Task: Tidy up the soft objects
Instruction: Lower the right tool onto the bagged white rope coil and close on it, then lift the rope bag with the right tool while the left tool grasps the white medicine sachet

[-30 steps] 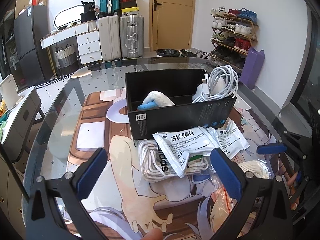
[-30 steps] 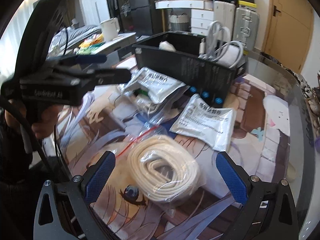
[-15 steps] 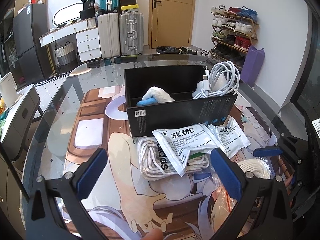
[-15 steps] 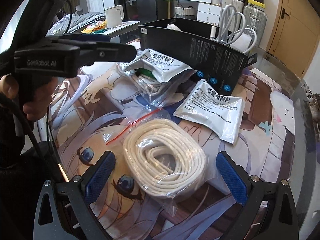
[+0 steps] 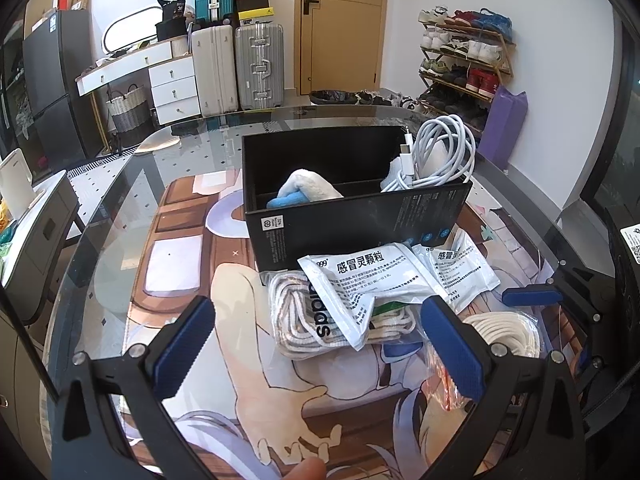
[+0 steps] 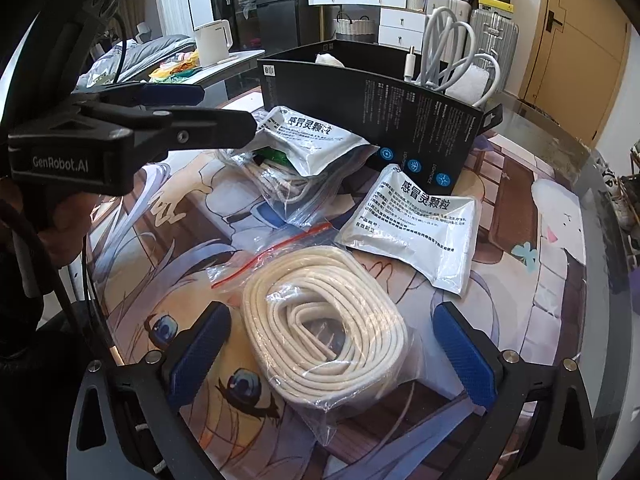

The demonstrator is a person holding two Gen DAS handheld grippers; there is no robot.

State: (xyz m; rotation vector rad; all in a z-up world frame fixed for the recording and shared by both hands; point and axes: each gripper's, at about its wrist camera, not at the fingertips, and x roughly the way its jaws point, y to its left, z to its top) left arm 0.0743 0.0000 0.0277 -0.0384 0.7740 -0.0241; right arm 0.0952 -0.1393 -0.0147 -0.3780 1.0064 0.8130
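Note:
A black box stands on the glass table and holds a white and blue plush and a white cable coil. In front of it lie a bagged white lace bundle under a silver sachet, a second sachet, and a bagged cream rope coil. My left gripper is open above the lace bundle. My right gripper is open, its jaws on either side of the rope coil.
The table has a printed cartoon mat under glass. Suitcases, a dresser, a door and a shoe rack stand behind. A white kettle sits on a side table to the left.
My right gripper has moved forward and down, so the rope coil now lies between its jaws. My left gripper has barely moved.

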